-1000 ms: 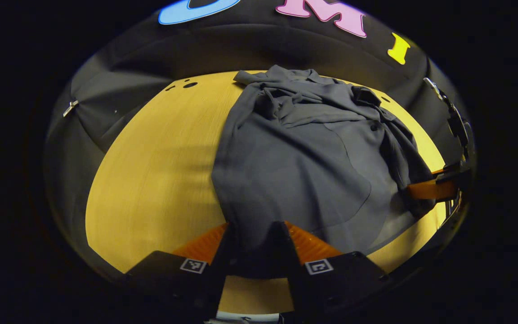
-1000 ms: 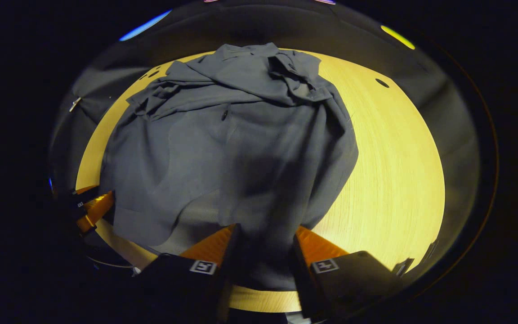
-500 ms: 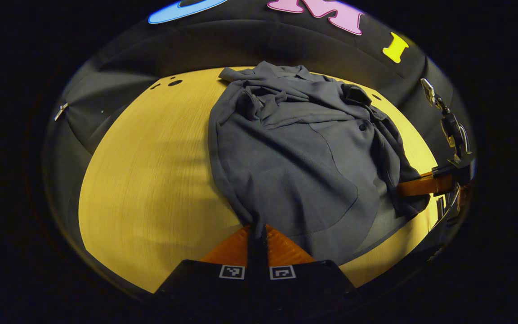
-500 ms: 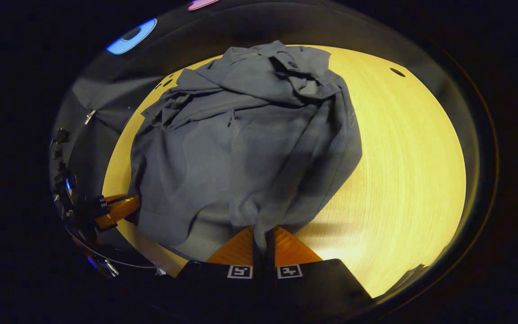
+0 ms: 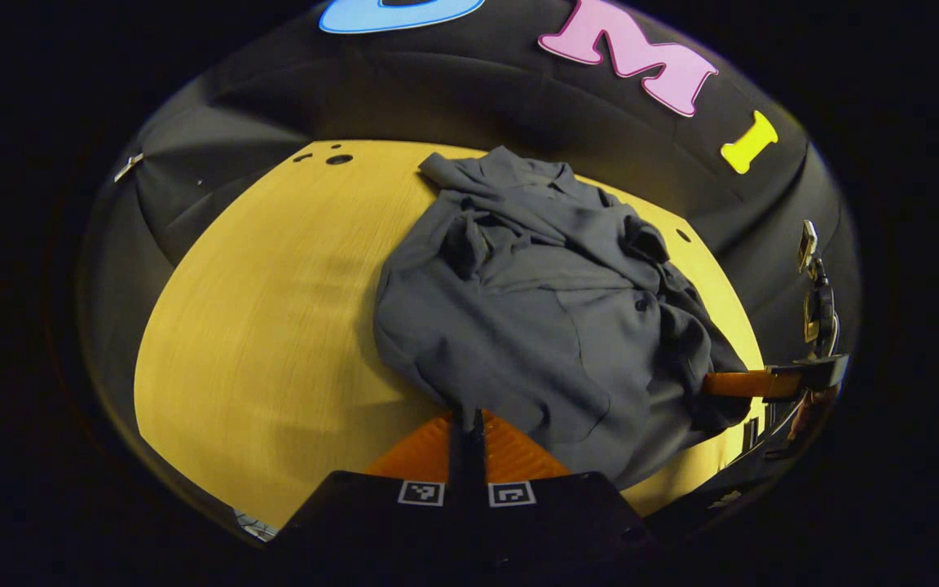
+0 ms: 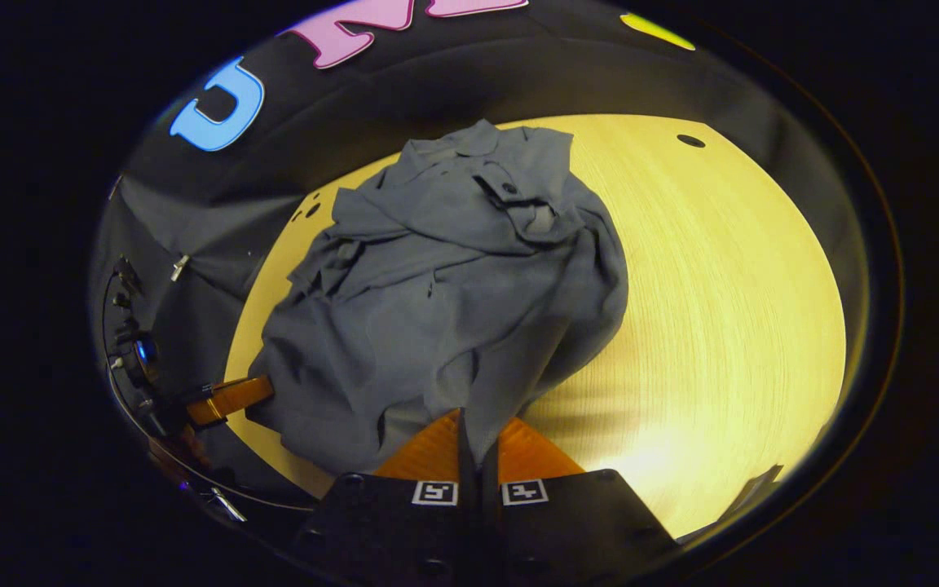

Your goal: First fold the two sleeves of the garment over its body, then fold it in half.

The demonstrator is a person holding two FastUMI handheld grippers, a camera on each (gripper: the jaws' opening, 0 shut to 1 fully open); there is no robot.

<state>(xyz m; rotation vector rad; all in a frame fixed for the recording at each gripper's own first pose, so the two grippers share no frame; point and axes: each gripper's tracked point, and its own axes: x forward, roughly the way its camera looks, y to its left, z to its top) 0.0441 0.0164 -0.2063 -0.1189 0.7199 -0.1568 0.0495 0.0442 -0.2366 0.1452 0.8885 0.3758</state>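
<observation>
A dark grey shirt (image 5: 535, 310) lies on the yellow wooden table (image 5: 257, 326), its sleeves folded in over its body and bunched near the collar. My left gripper (image 5: 466, 417) is shut on the near hem at its left corner. In the right gripper view the same shirt (image 6: 453, 285) rises from the table (image 6: 722, 310) toward my right gripper (image 6: 476, 424), which is shut on the hem's other corner. Both corners are lifted off the table. Each view also shows the other gripper at the side, the right gripper (image 5: 742, 383) and the left gripper (image 6: 229, 398).
The black cloth wall (image 5: 453, 90) curves close behind the table. Small dark holes (image 5: 337, 159) mark the table's far left; another hole (image 6: 689, 140) sits at the far right. Bare wood lies left of the shirt in the left gripper view and right of it in the right gripper view.
Both grippers went from open around the hem to shut on it, then rose and carried the near edge up and toward the collar. The shirt now bulges in the middle.
</observation>
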